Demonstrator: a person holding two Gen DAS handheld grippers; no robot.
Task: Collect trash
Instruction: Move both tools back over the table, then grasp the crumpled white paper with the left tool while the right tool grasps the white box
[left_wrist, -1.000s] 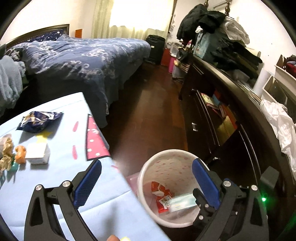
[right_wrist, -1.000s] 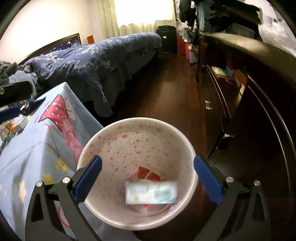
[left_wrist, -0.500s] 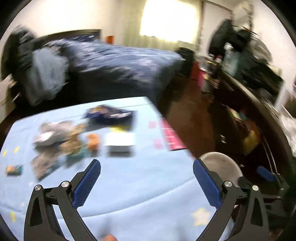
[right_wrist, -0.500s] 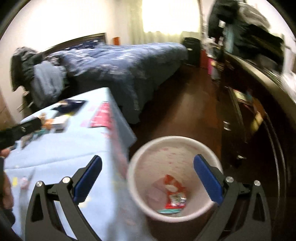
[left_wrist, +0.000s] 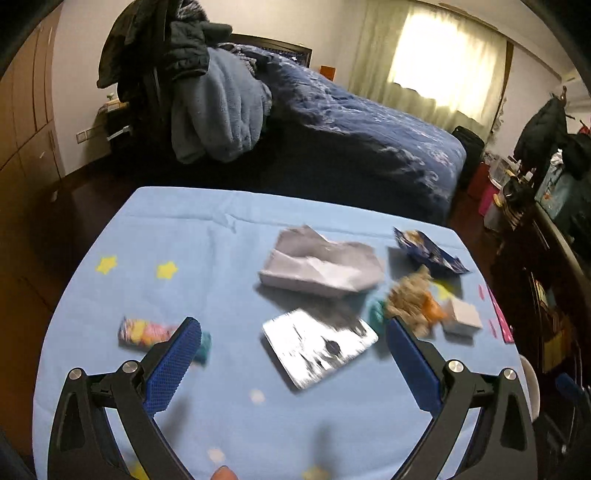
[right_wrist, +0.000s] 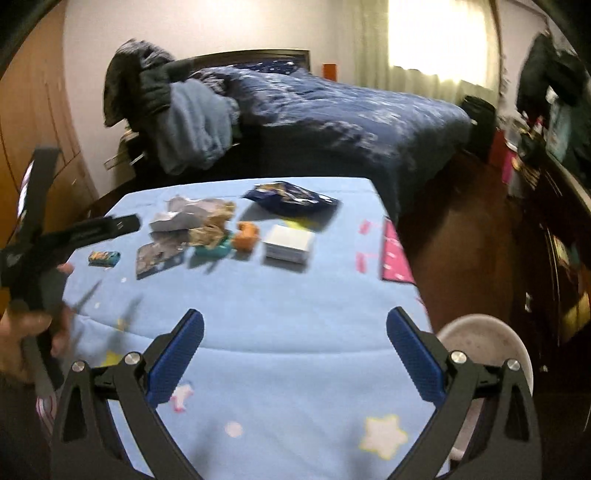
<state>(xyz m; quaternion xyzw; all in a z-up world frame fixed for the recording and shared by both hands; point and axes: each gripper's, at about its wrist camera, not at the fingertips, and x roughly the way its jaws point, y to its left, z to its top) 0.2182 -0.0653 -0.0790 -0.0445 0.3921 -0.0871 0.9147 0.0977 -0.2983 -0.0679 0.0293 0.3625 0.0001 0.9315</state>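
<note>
1. On the blue star-printed bench (left_wrist: 229, 258) the trash lies scattered; taking the silver foil packet (left_wrist: 319, 345) as landmark, it sits flat directly ahead of the left claw (left_wrist: 291, 354), whose jaws stand wide apart and empty.
2. Beyond that packet lies a crumpled grey paper bag (left_wrist: 321, 267); to its right, a brownish wad (left_wrist: 408, 299) and a white box (left_wrist: 461, 315); to its left, a small colourful wrapper (left_wrist: 144, 330).
3. Foil packet: probably light, thin and slippery. Lying flat, it offers only its edges, so pinching a raised corner looks best.
4. Paper bag: soft and crushable, so a ridge would give easy hold.
5. Nearer than the packet, the right claw (right_wrist: 293, 332) hangs apart and empty, the pink-speckled bin (right_wrist: 484, 339) at its right.
</note>
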